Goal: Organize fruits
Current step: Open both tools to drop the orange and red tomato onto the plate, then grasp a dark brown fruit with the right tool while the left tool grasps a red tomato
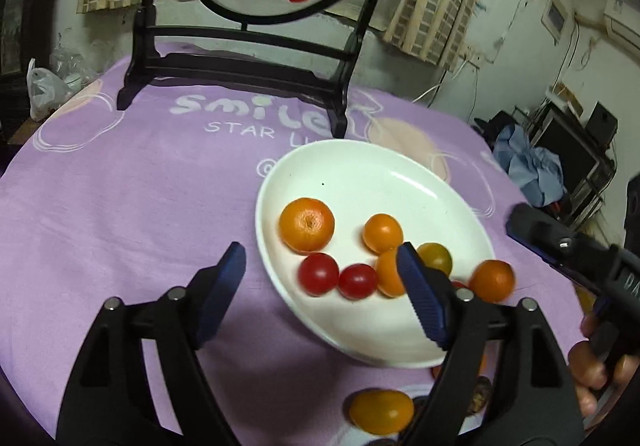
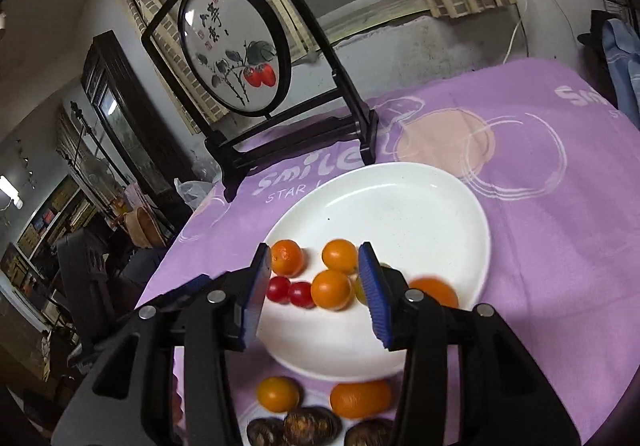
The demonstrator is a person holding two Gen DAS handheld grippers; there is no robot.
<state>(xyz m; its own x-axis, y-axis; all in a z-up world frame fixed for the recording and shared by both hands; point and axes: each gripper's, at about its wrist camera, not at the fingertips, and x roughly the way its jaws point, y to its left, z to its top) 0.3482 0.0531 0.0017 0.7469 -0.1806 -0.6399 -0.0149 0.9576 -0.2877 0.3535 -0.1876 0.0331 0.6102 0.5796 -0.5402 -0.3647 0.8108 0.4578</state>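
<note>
A: Both grippers are released and carry nothing: the left gripper [image 1: 320, 266] hovers above the near rim of the white plate [image 1: 384, 181], the right gripper [image 2: 314, 272] above its fruit.

B: Where's the loose fruit?

A: On the purple tablecloth [image 2: 540, 246] at the plate's 6 o'clock: an orange cherry tomato [image 2: 278, 394] and a small orange [image 2: 360, 398], near dark brown pieces I can't identify.

B: How would you take the tomato?

A: I'd drop straight down and close gently; it probably rolls. From the left wrist, the orange cherry tomato [image 1: 382, 410] is oval, long axis running 9 to 3 o'clock, so I'd grip across its short width.
</note>
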